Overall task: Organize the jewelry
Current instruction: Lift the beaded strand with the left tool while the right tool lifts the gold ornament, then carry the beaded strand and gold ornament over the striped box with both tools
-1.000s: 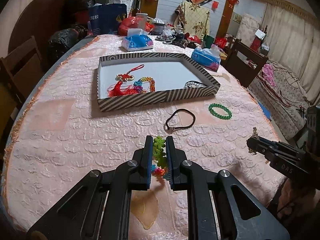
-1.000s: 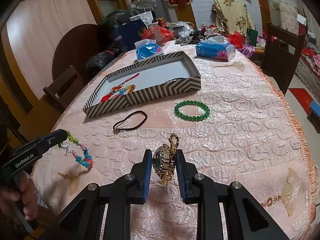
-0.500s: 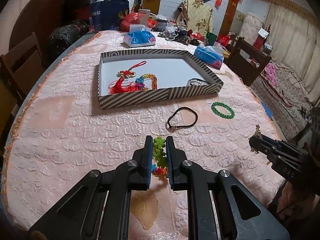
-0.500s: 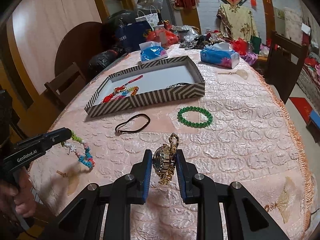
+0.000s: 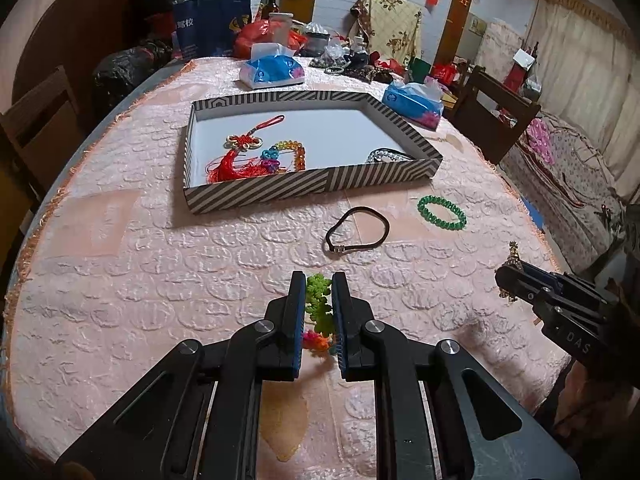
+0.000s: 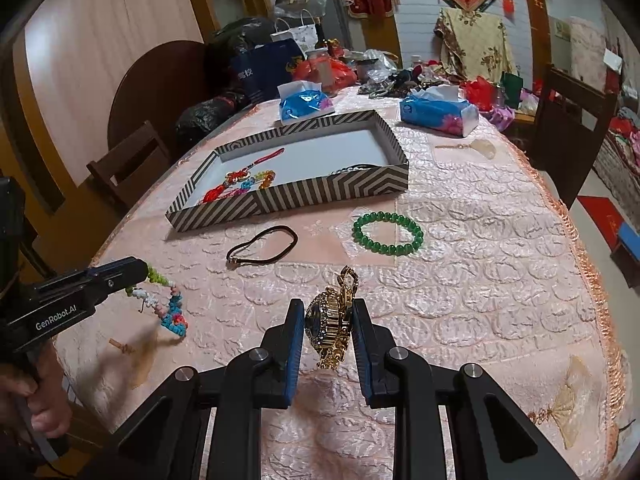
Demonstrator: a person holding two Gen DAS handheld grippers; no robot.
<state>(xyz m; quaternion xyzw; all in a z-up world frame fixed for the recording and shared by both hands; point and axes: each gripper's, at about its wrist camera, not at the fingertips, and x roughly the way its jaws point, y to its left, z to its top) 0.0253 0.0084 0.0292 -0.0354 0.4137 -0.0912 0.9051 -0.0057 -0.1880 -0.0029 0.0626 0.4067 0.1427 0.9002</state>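
Note:
My left gripper [image 5: 319,280] is shut on a colourful beaded bracelet [image 5: 318,308], held above the pink tablecloth; the bracelet also shows hanging in the right wrist view [image 6: 170,308]. My right gripper [image 6: 326,308] is shut on a gold watch [image 6: 332,320], also held above the cloth. The striped tray [image 5: 256,194] lies ahead and holds a red knot tassel [image 5: 236,158], a rainbow bead string [image 5: 290,152] and a silver piece [image 5: 386,156]. A black hair band [image 5: 358,232] and a green bead bracelet [image 5: 442,214] lie on the cloth before the tray.
Two blue tissue packs [image 5: 272,72] [image 5: 412,100] lie behind the tray. Bags and clutter fill the table's far end. Wooden chairs stand at the left [image 5: 36,120] and the right [image 5: 496,120]. The table's fringed edge [image 6: 592,272] runs along the right.
Both grippers have moved forward towards the tray, still holding the bracelet and the watch. The tray and loose pieces have not moved.

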